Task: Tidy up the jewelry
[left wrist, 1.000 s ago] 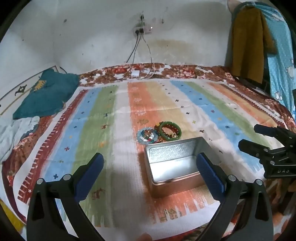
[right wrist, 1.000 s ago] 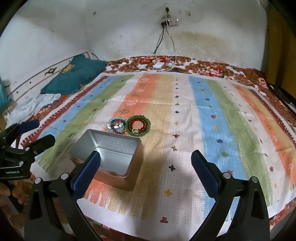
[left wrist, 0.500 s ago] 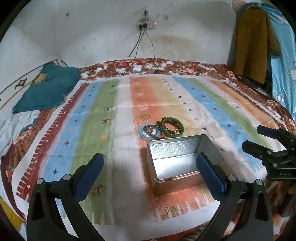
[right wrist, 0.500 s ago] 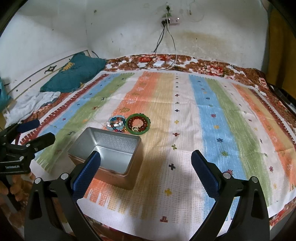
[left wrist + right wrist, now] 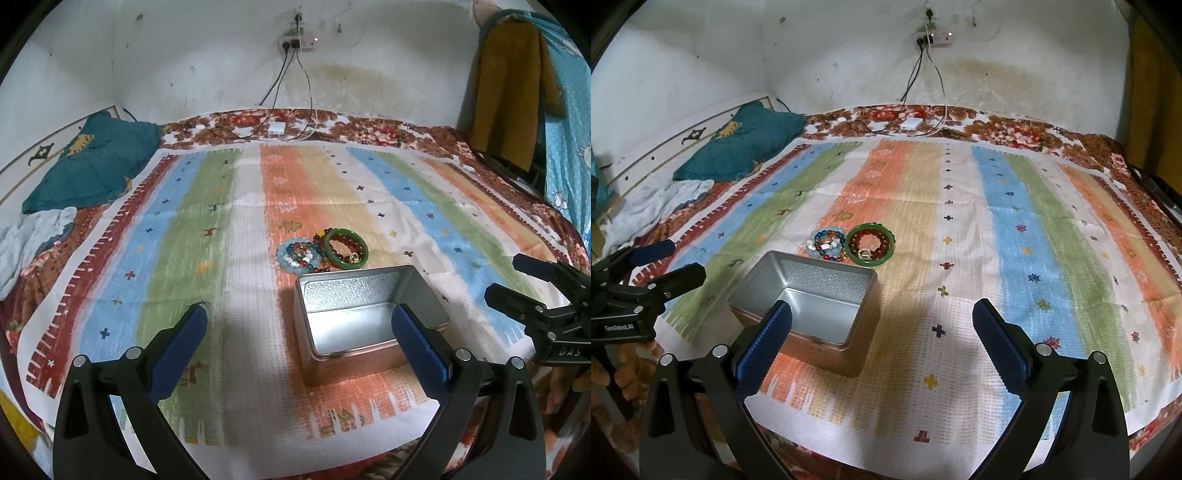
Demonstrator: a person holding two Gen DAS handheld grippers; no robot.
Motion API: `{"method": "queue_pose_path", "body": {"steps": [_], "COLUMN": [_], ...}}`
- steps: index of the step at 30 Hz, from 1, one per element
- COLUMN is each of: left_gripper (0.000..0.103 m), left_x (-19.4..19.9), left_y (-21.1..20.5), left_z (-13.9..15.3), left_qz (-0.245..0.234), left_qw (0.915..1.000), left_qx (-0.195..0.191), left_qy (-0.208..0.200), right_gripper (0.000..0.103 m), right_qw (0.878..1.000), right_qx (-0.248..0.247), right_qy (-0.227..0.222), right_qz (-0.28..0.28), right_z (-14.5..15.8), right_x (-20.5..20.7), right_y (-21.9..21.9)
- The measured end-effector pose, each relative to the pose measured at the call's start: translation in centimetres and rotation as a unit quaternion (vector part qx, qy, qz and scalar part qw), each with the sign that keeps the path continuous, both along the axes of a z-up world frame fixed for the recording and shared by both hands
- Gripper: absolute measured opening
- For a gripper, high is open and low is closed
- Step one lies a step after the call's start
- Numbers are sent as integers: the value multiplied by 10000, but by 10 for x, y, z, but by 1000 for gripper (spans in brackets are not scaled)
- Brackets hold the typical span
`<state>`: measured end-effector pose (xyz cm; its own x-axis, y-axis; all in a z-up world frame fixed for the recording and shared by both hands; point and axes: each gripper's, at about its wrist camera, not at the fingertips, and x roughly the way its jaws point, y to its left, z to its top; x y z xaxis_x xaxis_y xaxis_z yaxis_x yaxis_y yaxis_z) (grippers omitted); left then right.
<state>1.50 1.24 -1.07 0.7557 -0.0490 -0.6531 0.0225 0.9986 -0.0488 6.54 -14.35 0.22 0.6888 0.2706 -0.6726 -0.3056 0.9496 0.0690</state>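
Jaws spread wide on both the left gripper point(image 5: 297, 338) and right gripper point(image 5: 882, 325), hovering level, flanking the tin point(image 5: 827, 284).

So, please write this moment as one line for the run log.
phase: before first pick | left gripper: open, holds nothing | right gripper: open, holds nothing | bracelets: on cloth behind tin | tin: open, nothing inside

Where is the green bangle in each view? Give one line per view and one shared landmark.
Left wrist view: green bangle lies right of centre, just beyond the open tin.
Right wrist view: green bangle lies left of centre, beyond the tin's far right corner.
Shared landmark: the wall socket.
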Motion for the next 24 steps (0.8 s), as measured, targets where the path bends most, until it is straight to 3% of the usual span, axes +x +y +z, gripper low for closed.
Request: {"method": "queue_pose_path", "body": {"steps": [24], "left_gripper": [97], "left_x": [31], "left_y": [12], "left_z": [-7], "left_qz": [-62], "left_qw": [9998], "left_qx": [29], "left_qy": [179], "right_gripper": [99], "right_qw": [9997], "right_qx": [26], "right_qy": [211], "right_qz": [108], "right_z": [4], "right_x": [32], "right_y": [9]}}
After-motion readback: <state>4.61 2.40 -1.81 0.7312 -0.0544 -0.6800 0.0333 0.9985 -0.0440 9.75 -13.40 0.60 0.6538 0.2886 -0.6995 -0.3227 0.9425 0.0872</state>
